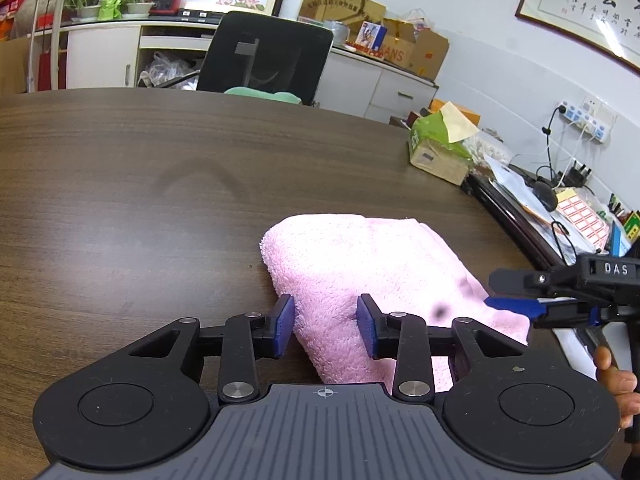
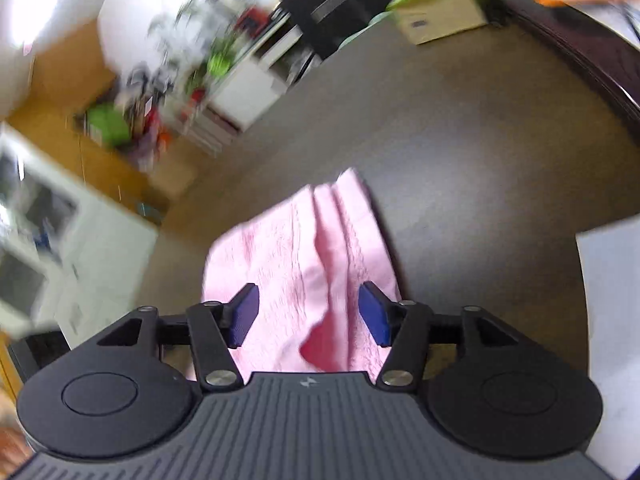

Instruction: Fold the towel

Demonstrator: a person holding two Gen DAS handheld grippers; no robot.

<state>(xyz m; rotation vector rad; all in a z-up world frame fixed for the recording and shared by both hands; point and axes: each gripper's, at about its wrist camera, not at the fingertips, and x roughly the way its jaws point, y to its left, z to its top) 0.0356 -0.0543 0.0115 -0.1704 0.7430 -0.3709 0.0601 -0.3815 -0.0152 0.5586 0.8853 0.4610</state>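
A pink towel lies folded in several layers on the dark wooden table. My left gripper is open, its blue pads either side of the towel's near edge, low over it. My right gripper reaches in from the right at the towel's right corner. In the right wrist view, which is motion-blurred, the right gripper is open above the towel, whose layered edges run away from the fingers.
A cardboard box with green wrapping sits at the table's far right edge. A black office chair stands behind the table. A cluttered side desk lies to the right. White paper lies at the right.
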